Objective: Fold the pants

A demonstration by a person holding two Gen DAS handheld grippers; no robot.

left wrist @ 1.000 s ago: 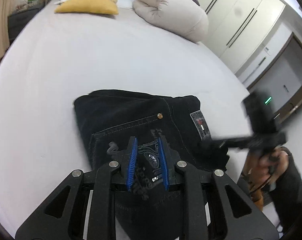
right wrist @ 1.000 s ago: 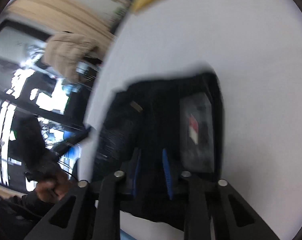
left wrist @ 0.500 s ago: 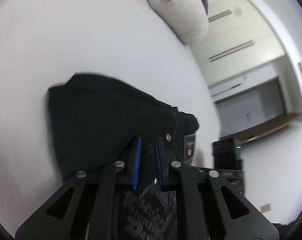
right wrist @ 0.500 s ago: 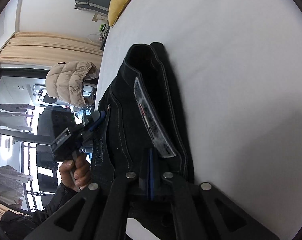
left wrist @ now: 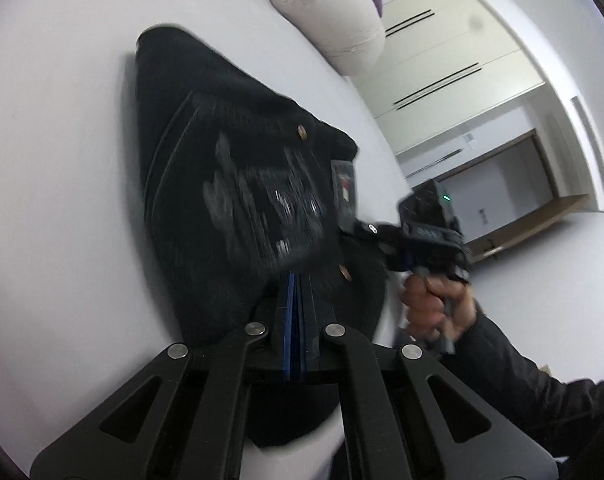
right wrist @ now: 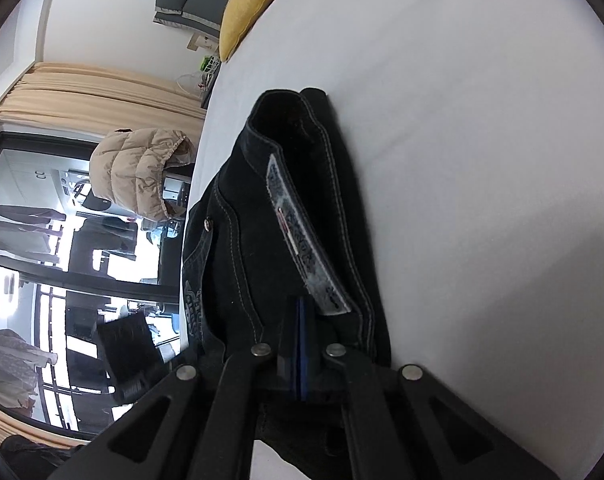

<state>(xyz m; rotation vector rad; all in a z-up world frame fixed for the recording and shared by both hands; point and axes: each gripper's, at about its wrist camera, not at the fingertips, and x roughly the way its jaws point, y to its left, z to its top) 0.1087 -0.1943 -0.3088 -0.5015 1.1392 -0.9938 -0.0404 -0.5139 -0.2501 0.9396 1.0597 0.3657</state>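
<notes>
Both claws, left claw (left wrist: 295,280) and right claw (right wrist: 301,304), pinch the black pants (right wrist: 262,240) on the bed (right wrist: 462,120); a yellow pillow (right wrist: 248,8) lies well beyond the pants.

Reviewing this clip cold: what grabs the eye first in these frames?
The black pants, bunched on the white bed, fill both views. Each gripper, left and right, is shut on the near edge of the fabric. A yellow cushion lies at the bed's far end.
</notes>
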